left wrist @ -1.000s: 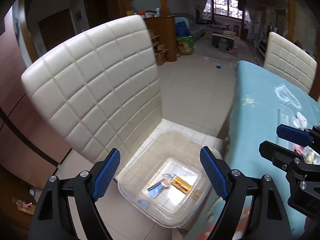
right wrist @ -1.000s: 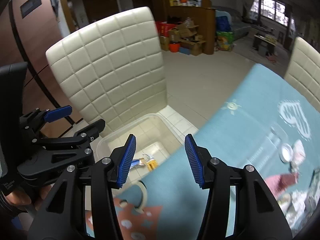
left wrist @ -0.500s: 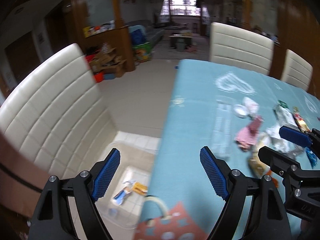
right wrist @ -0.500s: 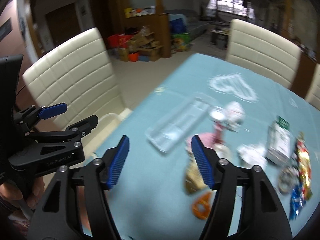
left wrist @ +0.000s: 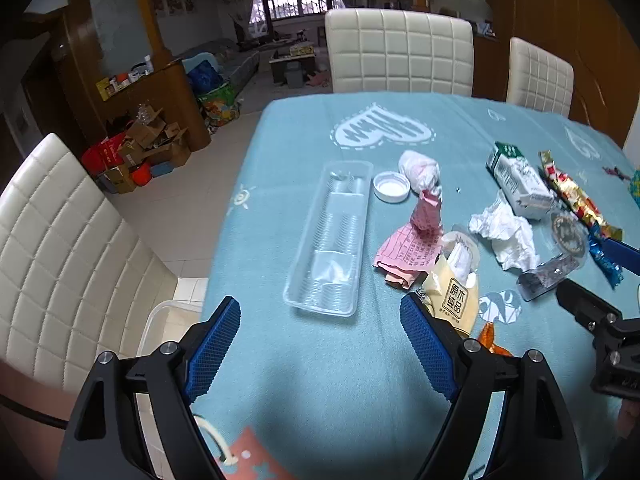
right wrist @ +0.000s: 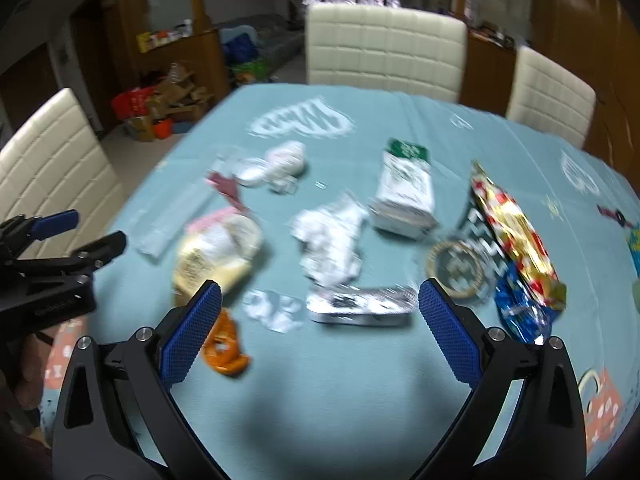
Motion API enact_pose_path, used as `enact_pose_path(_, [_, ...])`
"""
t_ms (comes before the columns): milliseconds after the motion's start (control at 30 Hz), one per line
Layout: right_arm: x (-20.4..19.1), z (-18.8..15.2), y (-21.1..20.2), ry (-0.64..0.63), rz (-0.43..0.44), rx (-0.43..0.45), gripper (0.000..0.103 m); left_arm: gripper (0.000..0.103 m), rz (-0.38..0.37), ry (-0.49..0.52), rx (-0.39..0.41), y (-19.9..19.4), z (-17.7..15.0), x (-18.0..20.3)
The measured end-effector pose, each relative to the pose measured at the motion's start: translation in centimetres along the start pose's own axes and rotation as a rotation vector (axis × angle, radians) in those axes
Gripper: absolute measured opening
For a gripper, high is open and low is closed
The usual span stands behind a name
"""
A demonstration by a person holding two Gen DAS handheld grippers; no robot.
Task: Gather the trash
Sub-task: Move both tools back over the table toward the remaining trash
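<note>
We count three cream quilted chairs [left wrist: 399, 52] around the table, and one blue tablecloth [left wrist: 320, 380] on top. On it we see one clear plastic tray [left wrist: 332, 236], one white bottle cap [left wrist: 391, 186], one crumpled white tissue [left wrist: 505, 232], one pink receipt [left wrist: 412, 244], one cream snack bag [left wrist: 454, 292], one green-topped white packet [left wrist: 516, 180], one red-and-gold wrapper [left wrist: 572, 192], one blue wrapper [right wrist: 520, 304], and one orange wrapper [right wrist: 224, 348]. There are two grippers, left [left wrist: 320, 344] and right [right wrist: 320, 328].
</note>
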State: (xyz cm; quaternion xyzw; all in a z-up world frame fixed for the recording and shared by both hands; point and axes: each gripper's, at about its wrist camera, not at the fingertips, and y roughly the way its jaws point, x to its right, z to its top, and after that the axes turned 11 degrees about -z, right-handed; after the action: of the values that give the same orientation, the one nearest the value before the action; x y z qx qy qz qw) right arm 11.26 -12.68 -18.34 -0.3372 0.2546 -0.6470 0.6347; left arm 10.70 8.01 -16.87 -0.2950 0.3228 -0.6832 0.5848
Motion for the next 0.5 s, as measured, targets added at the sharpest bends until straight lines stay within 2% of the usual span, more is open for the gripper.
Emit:
enact_pose_path(167, [1.0, -0.6, 2.1, 0.037, -0.022, -0.039, 0.098, 0.080, 0.005, 0.017, -0.038, 2.1, 0.2, 0.0])
enact_pose_path(500, [0.2, -0.4, 5.1, 0.036, -0.033, -0.081, 0.098, 0.080, 0.016, 0.014, -0.099, 5.6, 0.4, -1.0])
